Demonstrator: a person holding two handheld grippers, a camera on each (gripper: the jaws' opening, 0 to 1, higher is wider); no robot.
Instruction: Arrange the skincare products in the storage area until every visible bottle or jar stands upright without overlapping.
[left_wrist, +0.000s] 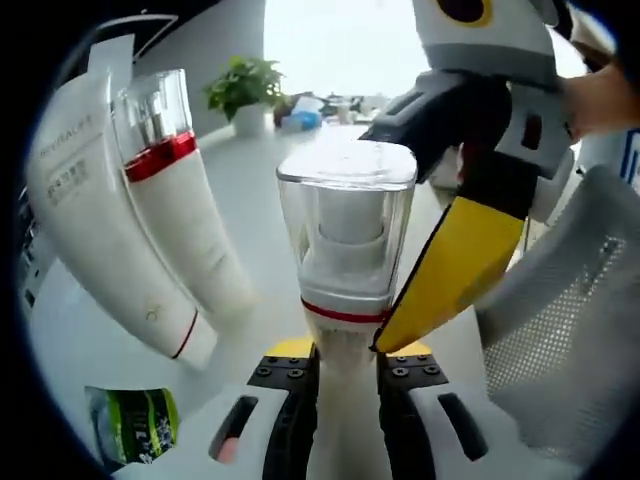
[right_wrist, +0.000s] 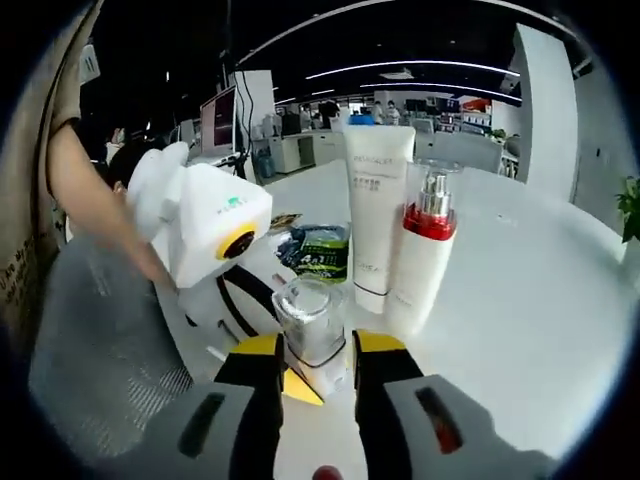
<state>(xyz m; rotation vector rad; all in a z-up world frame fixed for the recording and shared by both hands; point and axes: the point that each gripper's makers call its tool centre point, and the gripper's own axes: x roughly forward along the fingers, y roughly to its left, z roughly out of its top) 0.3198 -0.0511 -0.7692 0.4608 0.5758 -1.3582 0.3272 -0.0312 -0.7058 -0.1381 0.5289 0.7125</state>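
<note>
The left claw (left_wrist: 345, 368) is clamped on the white body of a clear-capped bottle (left_wrist: 345, 235), just under its red band; the bottle rises at twelve o'clock from the jaws in the left gripper view. The right claw (right_wrist: 317, 365) brackets the same bottle's clear cap (right_wrist: 309, 318); its yellow-tipped jaws stand close on either side, but whether they press the cap cannot be told. In the left gripper view the right claw enters from two o'clock, one yellow finger (left_wrist: 462, 265) laid along the bottle's side. In judgement, the two-claw hold serves to steady the bottle while it is brought upright.

A white tube (right_wrist: 377, 205) and a red-collared pump bottle (right_wrist: 421, 258) stand upright on the white surface (right_wrist: 520, 300), at about one o'clock from the right claw, just beside each other and possibly touching. A green sachet (right_wrist: 318, 250) lies flat behind the held bottle. A grey mesh chair back (left_wrist: 560, 320) sits at four o'clock in the left gripper view; a potted plant (left_wrist: 245, 92) stands well apart at eleven.

In judgement, the held bottle needs a free spot clear of the standing pair.
</note>
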